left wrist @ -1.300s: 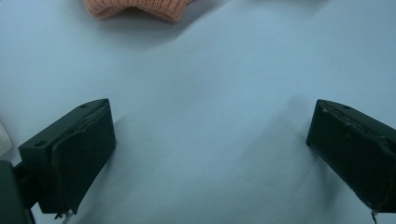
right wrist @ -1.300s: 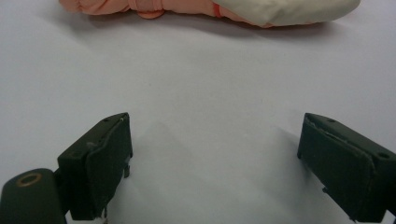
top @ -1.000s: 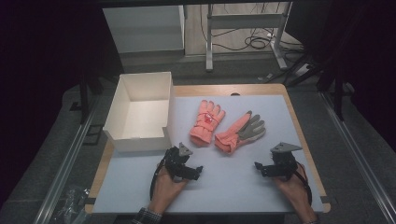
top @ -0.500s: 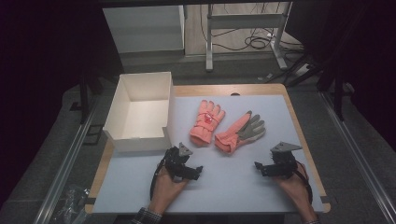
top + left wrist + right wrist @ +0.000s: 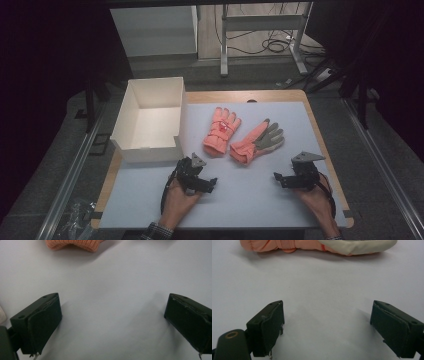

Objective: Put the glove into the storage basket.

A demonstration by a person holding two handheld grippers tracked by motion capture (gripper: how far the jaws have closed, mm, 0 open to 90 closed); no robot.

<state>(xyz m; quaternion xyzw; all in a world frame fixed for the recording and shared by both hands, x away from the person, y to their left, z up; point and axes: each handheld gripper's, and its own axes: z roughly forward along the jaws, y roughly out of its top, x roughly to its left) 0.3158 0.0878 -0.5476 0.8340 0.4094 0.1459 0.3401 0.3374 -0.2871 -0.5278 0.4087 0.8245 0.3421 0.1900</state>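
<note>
Gloves, one pair, salmon-pink: the left glove [image 5: 221, 131] lies back up with its fingers pointing away from you, and the right glove [image 5: 257, 141] lies palm up, grey palm showing, angled toward the far right; their cuffs sit just beside each other near the middle of the table [image 5: 250, 200]. Since a second ago, neither glove has shifted, and your two hands have barely moved along the near edge, so the work reads as not yet begun. Left gripper [image 5: 206, 184]: jaws spread wide over bare white tabletop, nothing between them; its own view shows a knitted cuff [image 5: 72, 244] at the top edge, near but apart. Right gripper [image 5: 280, 179]: jaws likewise wide apart and empty; its own view shows the palm-up glove [image 5: 317, 245] lying across the top, untouched. Container, one: a white open-topped box [image 5: 127, 117] at the far left of the table, beside the left glove and well apart from both grippers. Contents: none that you can see; its floor looks bare. By judgement, it is the likely place for the gloves, and you still have to close the gap to either cuff before gripping.
</note>
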